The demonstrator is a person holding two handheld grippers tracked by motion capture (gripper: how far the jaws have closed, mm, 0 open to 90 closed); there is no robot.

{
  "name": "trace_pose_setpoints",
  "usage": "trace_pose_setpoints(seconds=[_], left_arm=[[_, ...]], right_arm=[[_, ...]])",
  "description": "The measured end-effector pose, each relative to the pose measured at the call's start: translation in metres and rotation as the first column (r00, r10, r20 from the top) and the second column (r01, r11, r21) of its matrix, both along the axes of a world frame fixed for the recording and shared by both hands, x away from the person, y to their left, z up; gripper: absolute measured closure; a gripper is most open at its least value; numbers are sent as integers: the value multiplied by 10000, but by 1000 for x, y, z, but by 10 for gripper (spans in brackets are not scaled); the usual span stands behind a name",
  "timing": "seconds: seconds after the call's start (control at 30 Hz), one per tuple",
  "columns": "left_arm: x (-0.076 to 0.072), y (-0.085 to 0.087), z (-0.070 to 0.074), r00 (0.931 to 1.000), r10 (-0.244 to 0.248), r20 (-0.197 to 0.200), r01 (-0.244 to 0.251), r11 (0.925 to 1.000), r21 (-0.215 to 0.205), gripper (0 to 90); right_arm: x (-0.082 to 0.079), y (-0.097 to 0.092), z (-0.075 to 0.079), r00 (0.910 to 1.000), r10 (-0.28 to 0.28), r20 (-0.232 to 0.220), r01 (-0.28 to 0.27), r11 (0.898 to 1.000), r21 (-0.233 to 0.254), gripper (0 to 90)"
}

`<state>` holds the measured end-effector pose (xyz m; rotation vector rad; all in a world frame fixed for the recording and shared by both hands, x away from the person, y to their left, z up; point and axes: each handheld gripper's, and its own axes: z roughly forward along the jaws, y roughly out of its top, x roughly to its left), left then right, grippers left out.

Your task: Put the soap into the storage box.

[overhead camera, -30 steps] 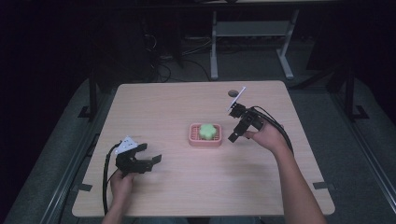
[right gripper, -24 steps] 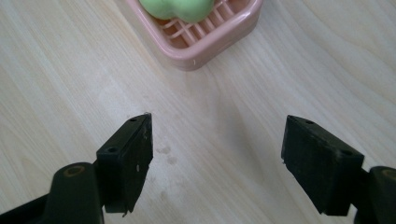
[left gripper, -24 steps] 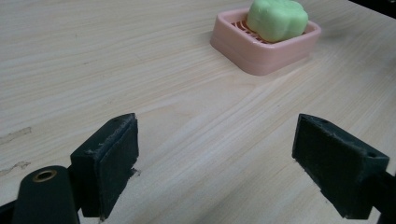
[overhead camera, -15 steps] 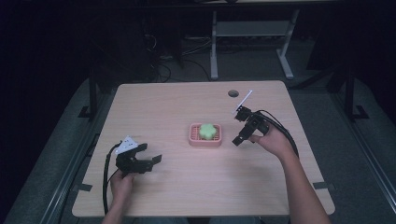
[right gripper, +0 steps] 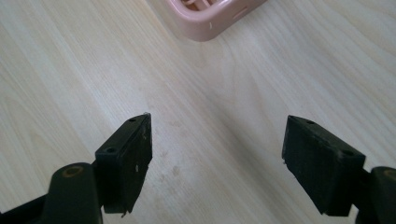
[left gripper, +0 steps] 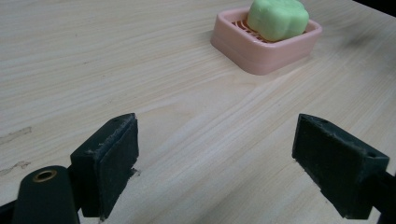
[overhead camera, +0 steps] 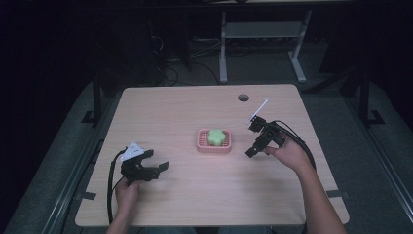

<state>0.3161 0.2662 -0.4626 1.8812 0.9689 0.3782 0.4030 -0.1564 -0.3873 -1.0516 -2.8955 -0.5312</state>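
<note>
The green soap [overhead camera: 215, 137] lies in the pink soap dish [overhead camera: 201, 146] at the middle of the table [overhead camera: 195, 204], probably so that both sides can reach it. The right gripper [overhead camera: 252, 140] stands just beside the dish, jaws wide apart and empty, likely ready to approach. The left gripper [overhead camera: 157, 169] rests well apart, also spread open, holding nothing.

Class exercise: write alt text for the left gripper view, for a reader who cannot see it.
A green soap sits in a pink soap dish at the far side of a pale wooden table. In front, the left tongs are wide open and hold nothing.
</note>
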Motion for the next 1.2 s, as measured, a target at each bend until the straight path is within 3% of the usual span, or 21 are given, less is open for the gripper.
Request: trace_pose_setpoints(seconds=[0.63, 1.2], left_arm=[[0, 0, 0, 10000, 15, -24, -15, 10000, 5, 143], [0, 0, 0, 10000, 23, -26, -23, 10000, 6, 143]], right_arm=[[-19, -27, -12, 9991, -394, -158, 399, 9987, 321, 242], [-42, -52, -21, 9971, -755, -24, 755, 9955, 575, 242]])
